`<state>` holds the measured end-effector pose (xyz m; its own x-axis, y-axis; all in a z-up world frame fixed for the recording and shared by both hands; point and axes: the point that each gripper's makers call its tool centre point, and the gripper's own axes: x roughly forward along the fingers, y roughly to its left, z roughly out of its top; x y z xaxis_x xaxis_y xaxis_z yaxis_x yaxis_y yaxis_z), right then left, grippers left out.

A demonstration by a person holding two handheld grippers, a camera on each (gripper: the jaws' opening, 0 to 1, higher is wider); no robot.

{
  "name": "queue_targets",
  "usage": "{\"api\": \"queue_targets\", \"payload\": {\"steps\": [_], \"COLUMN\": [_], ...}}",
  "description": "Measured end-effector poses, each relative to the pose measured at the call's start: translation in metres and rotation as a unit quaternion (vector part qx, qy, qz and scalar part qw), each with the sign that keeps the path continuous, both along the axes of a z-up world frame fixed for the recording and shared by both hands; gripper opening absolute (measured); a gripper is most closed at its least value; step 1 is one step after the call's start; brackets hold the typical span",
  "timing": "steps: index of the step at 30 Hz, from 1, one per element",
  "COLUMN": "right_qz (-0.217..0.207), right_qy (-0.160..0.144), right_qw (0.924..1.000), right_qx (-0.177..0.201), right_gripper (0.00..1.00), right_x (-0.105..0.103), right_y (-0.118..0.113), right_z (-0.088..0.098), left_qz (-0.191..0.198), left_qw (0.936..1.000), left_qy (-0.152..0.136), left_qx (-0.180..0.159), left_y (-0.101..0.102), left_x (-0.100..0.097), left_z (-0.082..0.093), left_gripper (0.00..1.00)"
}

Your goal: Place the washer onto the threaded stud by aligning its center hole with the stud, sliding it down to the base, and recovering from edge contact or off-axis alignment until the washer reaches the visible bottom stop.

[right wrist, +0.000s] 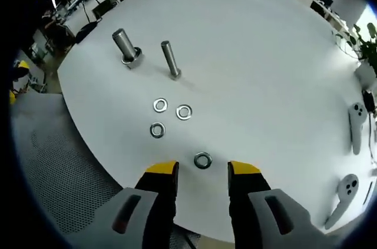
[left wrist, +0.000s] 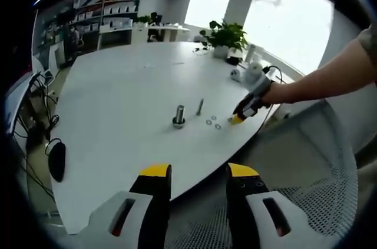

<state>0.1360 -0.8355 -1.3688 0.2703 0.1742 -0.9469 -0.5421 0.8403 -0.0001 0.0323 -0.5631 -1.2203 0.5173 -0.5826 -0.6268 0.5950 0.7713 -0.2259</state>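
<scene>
white round table (left wrist: 118, 96), shelving (left wrist: 112, 16), potted plant (left wrist: 225, 36) behind.

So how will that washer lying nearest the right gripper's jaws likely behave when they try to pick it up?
The nearest washer lies flat on the smooth white table, so the open right gripper may push it sliding rather than grip it. It looks like thin, shiny metal: probably stiff, light and slippery. If tipped on edge, the round ring could roll.

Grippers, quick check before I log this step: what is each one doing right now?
Left gripper: open, holding nothing, back from the table edge.
Right gripper: open, empty, jaws either side of the nearest washer.
</scene>
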Motion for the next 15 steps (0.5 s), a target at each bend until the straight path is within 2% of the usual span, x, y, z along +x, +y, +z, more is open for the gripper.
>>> {"api": "queue_targets", "payload": {"steps": [4, 6, 15], "right_qz": [0.004, 0.025, 0.045], "right_qy": [0.009, 0.011, 0.015], "right_qw": [0.9999, 0.9995, 0.9988], "right_qx": [-0.004, -0.014, -0.015], "right_gripper": [0.34, 0.33, 0.27], "right_x": [-0.0003, -0.0009, 0.0032], "right_y": [-0.0012, -0.0012, 0.0026], "right_z": [-0.0032, -0.0047, -0.0036], "left_qz": [-0.001, 0.000, 0.000], "left_qw": [1.0000, 1.0000, 1.0000], "left_qy": [0.001, 0.000, 0.002], "left_qx": [0.002, 0.002, 0.005], "left_y": [0.0002, 0.0002, 0.0011], "left_x": [0.0000, -0.0001, 0.0000], "left_z": [-0.0007, -0.0005, -0.0015], "left_gripper": [0.35, 0.35, 0.35]}}
